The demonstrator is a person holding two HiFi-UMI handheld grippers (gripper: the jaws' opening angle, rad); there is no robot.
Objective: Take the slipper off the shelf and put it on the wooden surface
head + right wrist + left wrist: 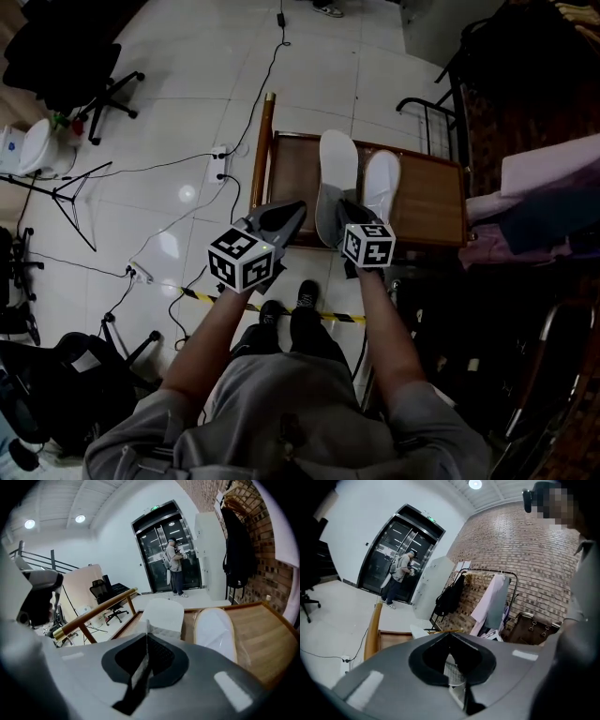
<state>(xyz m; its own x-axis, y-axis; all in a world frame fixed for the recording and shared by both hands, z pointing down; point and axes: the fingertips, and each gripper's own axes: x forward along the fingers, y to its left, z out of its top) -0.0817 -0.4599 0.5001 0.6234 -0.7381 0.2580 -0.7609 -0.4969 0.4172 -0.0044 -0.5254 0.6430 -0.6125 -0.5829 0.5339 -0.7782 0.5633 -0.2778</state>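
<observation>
Right claw (pixel 346 206) pinches slipper (pixel 336 169) edge beside second slipper (pixel 382 183); left claw (pixel 294 212) closed, rail (pixel 262 150) alongside.

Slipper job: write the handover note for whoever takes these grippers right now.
Right gripper: shut on the near edge of a slipper.
Left gripper: shut, nothing seen in it.
The slipper is over the wooden surface, beside a second slipper.
Done: slipper brought to the wood.
Left: set it flat, release, pull back.
</observation>
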